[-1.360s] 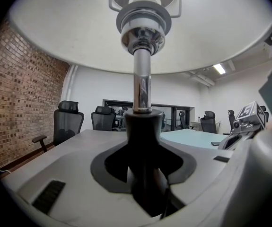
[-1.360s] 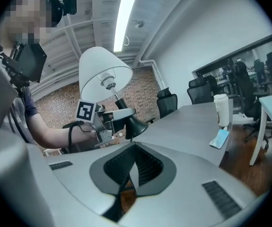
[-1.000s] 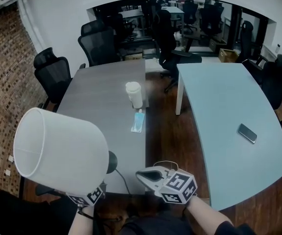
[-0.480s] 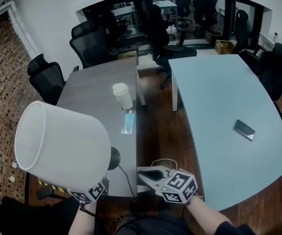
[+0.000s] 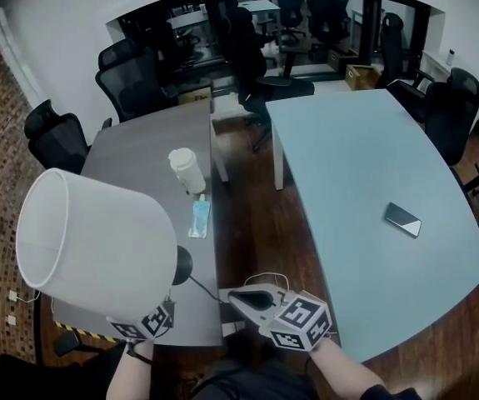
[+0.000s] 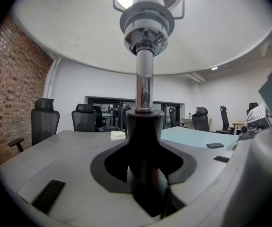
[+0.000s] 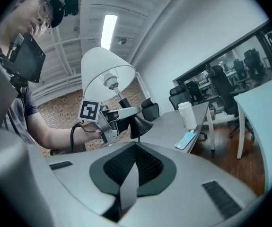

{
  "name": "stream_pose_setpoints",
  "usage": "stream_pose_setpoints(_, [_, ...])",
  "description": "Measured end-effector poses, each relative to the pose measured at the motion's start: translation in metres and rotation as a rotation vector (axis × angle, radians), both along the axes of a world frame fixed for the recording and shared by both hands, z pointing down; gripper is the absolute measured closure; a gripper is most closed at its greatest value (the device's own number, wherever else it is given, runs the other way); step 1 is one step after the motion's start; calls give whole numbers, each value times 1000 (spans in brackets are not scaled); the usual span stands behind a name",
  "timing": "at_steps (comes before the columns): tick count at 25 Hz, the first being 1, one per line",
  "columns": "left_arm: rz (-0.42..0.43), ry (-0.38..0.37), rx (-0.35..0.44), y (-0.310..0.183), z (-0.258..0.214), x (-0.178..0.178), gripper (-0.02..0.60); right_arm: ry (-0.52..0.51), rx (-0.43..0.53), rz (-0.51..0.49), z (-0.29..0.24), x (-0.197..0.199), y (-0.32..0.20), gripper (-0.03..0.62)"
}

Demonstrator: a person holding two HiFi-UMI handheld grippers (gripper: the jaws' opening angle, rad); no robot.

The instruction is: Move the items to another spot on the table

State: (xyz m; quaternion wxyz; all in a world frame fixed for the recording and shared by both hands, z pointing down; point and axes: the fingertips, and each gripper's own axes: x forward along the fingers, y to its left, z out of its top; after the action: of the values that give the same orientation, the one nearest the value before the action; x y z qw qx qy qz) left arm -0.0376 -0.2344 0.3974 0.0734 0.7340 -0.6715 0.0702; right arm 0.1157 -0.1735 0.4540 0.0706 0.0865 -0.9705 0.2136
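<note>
The left gripper [image 7: 121, 116] is clenched on the lamp [image 5: 97, 248], its jaws pressed against the black neck [image 6: 144, 141] just below the chrome stem [image 6: 144, 89]. The lamp is tilted: the white shade [image 6: 55, 37] leans toward the person's left, and the black base [image 5: 182, 265] points out over the near end of the grey surface [image 5: 139, 152]. A thin cord [image 5: 204, 288] runs from the base toward that surface's near edge. The right gripper [image 5: 239, 295] is clenched with nothing between its jaws. It is held level just beside the lamp base, over the wooden floor [image 5: 251, 215] between the two surfaces. Farther along the grey surface a white lidded cup [image 5: 187, 170] stands upright near the right edge. A flat blue packet [image 5: 199, 220] lies just in front of the cup, apart from it. On the pale blue surface [image 5: 347, 165] to the right, a dark phone [image 5: 402, 219] lies flat, well apart from everything else. Black office chairs [image 5: 131, 77] stand around the far ends of both surfaces.
</note>
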Motion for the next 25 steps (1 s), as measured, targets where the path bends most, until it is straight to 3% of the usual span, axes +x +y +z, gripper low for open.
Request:
stream_pose_setpoints(14, [45, 113, -52, -40, 96, -37, 425, 81, -11, 50, 3, -37, -27, 585])
stream_pose_setpoints(18, [9, 54, -78, -47, 114, -51, 425, 112, -29, 57, 15, -46, -31, 585])
stream_pose_setpoints(25, [39, -36, -96, -64, 136, -51, 426, 163, -51, 63, 28, -54, -31, 585])
